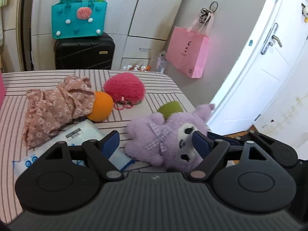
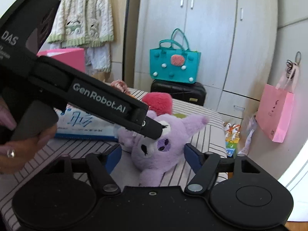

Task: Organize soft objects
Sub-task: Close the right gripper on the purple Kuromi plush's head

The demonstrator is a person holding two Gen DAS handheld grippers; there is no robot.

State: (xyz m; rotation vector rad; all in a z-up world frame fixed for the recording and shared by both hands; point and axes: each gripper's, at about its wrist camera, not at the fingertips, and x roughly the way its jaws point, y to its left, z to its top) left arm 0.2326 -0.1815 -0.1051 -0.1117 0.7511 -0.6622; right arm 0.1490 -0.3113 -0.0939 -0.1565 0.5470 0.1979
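Both hand-held grippers (jaws spread) flank purple plush (image 1: 169, 140) near bed edge (image 1: 184, 94).

We see our left gripper (image 1: 155, 142) spread wide around the fluffy purple plush doll (image 1: 165, 136) on the striped bedsheet (image 1: 11, 119). Round orange ball (image 1: 101, 106) touches crumpled pink floral cloth (image 1: 55, 109); fuzzy red pouch (image 1: 124, 88) just behind.

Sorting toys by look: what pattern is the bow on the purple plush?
Lilac-and-white gingham check on the bow of the plush; clearest in the left wrist view.
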